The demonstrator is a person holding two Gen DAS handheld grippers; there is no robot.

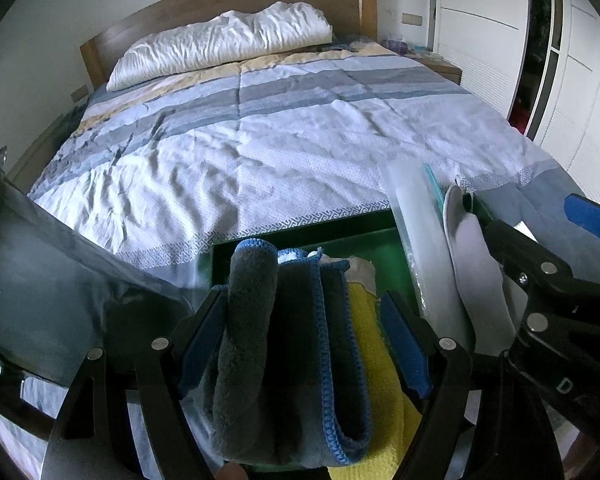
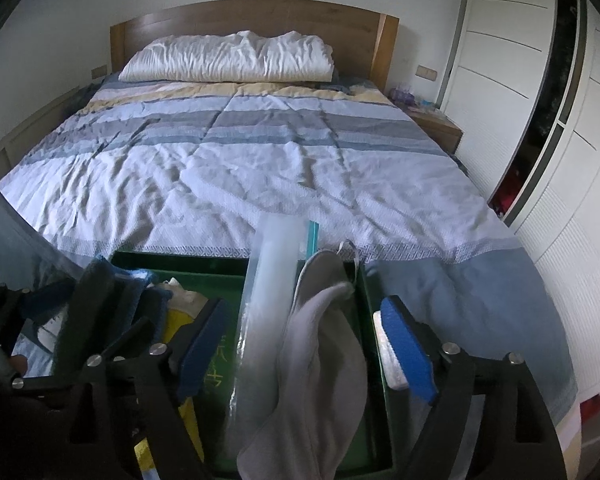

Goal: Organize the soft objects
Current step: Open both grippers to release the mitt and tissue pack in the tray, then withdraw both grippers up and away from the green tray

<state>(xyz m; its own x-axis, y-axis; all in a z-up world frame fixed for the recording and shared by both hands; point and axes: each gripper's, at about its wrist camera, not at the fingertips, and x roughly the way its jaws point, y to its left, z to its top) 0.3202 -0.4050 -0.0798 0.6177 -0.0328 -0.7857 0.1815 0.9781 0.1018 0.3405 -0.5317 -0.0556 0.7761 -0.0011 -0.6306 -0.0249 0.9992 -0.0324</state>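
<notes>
Right now a green bin [image 2: 236, 266] sits at the near edge of the bed [image 2: 260, 168], and it's packed with soft things. At the left end stands a folded grey towel [image 1: 260, 344] with bright blue stitched edging, draped in thick upright folds. Just right of it, a yellow cloth [image 1: 374, 344], nubby and crumpled, and behind that a scrap of beige fabric [image 1: 362, 270]. Further right, a clear plastic bag [image 2: 268, 304] with a teal strip at its top stands upright, and touching its right side is a pale grey cloth [image 2: 324, 360], limp, with a small loop at its far end. Yellow handwriting shows on the bin's inner wall, too blurred to read.

The left gripper [image 1: 304, 344] brackets the towel: left pad against the fold, right pad standing clear over the yellow cloth, so the jaws are apart, not squeezing. The right gripper [image 2: 304, 356] straddles the bag and the grey cloth, jaws wide, neither pad pressing; the right pad [image 2: 408, 352] is outside the bin wall, beside something white. On the right gripper's arm in the left view, the letter "D" is legible. A white pillow [image 2: 232, 60] lies at the far headboard.
</notes>
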